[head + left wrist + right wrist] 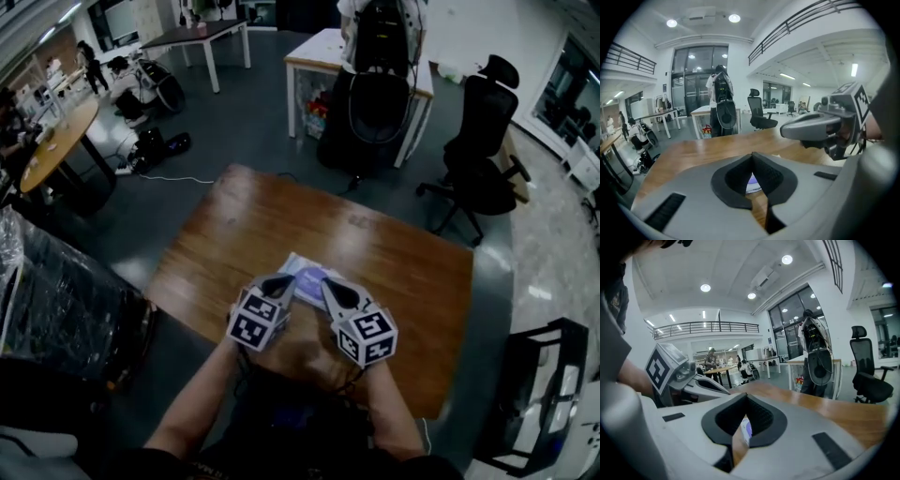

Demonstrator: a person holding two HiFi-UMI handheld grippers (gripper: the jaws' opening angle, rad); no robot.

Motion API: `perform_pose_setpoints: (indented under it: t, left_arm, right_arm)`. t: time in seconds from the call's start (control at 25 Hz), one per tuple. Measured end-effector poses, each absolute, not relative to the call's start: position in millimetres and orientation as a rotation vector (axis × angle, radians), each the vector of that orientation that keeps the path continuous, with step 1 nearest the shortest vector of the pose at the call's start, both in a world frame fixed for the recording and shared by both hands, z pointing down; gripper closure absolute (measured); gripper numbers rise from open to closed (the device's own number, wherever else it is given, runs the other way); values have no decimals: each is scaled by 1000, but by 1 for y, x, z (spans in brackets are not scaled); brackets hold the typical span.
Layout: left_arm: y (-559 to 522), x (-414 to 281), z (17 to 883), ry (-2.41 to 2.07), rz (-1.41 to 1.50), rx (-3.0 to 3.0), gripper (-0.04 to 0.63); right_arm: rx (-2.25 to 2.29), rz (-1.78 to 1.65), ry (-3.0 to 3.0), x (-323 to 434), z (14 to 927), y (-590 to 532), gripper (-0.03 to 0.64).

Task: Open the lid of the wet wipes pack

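The wet wipes pack point(304, 274) lies flat on the table point(412, 272), close to its near edge and about midway along, at the tips of the left gripper point(286, 280) and right gripper point(326, 282). Each has its jaws together, holding nothing. The pack is probably light, soft and slippery, so pin its body and catch the stiffer lid by its lip.

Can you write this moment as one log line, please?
wet wipes pack: lying on table | left gripper: jaws shut, empty, near pack | right gripper: jaws shut, empty, near pack
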State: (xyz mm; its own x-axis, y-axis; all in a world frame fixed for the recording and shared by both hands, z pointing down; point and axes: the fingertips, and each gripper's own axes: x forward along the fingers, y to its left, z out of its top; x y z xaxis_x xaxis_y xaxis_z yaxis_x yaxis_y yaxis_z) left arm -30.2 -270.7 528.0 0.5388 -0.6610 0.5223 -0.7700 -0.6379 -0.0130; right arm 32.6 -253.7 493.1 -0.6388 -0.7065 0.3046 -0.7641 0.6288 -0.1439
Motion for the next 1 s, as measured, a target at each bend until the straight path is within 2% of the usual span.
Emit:
perform_pose_setpoints:
  t: [0.64,0.68,0.84,1.0]
  left_arm:
    - [-297,-44,623,-913,936,2523,589]
    - [-298,-44,627,-909,946,2514,589]
    - [-295,-39,636,-898,968,2484,589]
    - [-296,-37,645,-922,982,2448,589]
  right_arm:
    - [1284,326,-2320,18,578,-279,604]
    - [1268,316,-2317,17,581,-279,592]
    - [1162,244,-2292,17,593,-277,424]
    - [968,98,-2222,15,612,-275,387]
